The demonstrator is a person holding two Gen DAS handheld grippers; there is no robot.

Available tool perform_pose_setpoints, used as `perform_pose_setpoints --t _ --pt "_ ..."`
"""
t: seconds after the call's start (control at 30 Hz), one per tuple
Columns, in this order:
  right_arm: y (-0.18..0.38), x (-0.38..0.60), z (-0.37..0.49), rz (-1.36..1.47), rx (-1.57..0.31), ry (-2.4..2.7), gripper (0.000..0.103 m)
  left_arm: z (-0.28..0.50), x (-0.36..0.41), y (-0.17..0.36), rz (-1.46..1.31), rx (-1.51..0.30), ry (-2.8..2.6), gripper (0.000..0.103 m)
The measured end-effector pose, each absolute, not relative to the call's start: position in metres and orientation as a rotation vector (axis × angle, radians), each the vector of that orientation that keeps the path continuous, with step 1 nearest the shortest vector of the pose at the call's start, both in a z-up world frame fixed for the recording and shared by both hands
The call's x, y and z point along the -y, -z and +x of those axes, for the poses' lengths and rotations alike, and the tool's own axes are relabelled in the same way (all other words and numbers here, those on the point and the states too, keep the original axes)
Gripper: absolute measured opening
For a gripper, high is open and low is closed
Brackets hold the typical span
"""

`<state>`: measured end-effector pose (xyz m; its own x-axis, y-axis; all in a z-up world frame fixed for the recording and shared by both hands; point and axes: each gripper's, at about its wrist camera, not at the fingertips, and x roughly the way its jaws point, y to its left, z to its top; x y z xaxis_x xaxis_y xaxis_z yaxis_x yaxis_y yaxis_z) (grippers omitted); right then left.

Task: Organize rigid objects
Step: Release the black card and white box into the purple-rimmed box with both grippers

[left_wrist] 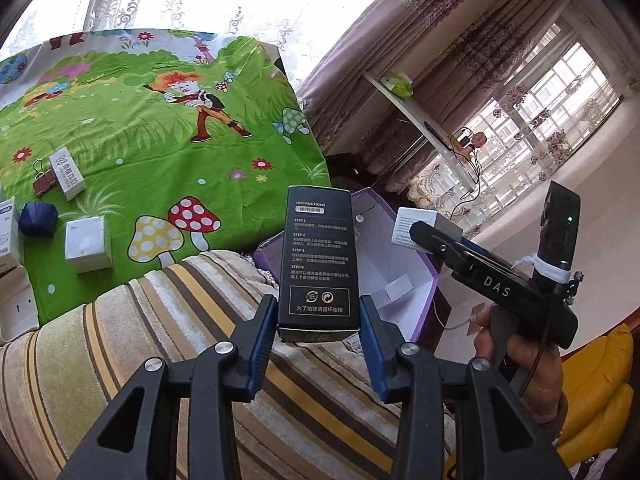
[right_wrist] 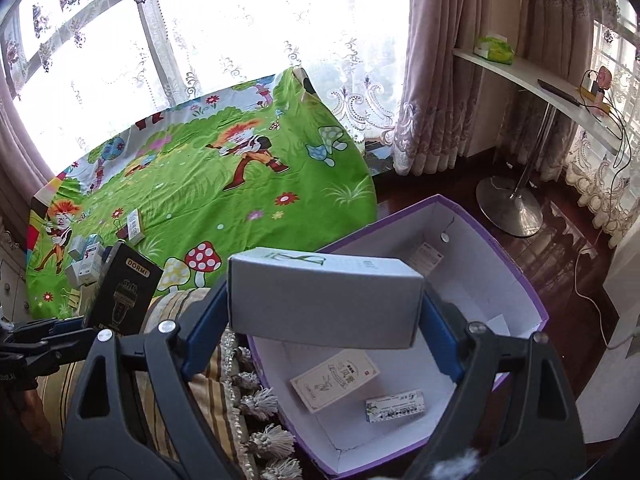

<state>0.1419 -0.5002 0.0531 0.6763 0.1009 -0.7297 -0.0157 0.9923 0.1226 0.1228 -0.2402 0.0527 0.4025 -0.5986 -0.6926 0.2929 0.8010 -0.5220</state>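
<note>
My left gripper is shut on a tall black carton printed with white instruction text, holding it upright over a striped cushion. The same carton, marked DORMI, shows at the left of the right wrist view. My right gripper is shut on a grey-white carton, held crosswise above the near rim of an open purple box. In the purple box, two small cartons lie on the white bottom. A third leans on the far wall. In the left wrist view a hand holds the right gripper over the purple box.
A green cartoon cloth carries several small white boxes, a red binder clip and a dark blue lump. A striped, tasselled cushion lies between cloth and purple box. A lamp base stands on dark floor under a white shelf.
</note>
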Motion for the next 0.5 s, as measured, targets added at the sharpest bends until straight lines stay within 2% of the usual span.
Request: perform_pose_setpoints --t 0.03,0.1,0.17,0.4,0.5 --pt "-0.054 0.504 0.142 0.111 -0.822 -0.054 0.089 0.124 0.245 -0.053 -0.341 -1.008 0.590 0.044" --pt "-0.056 0.511 0.140 0.118 -0.812 -0.035 0.089 0.124 0.251 -0.053 -0.335 -1.013 0.607 0.056" --pt "-0.059 0.515 0.140 0.119 -0.800 -0.015 0.089 0.124 0.252 -0.054 -0.332 -1.007 0.613 0.062" --pt "-0.070 0.511 0.137 0.058 -0.741 0.046 0.096 0.120 0.246 -0.067 -0.276 -0.940 0.538 0.066" --pt "-0.078 0.506 0.135 0.009 -0.704 0.113 0.099 0.118 0.242 -0.078 -0.230 -0.881 0.445 0.075"
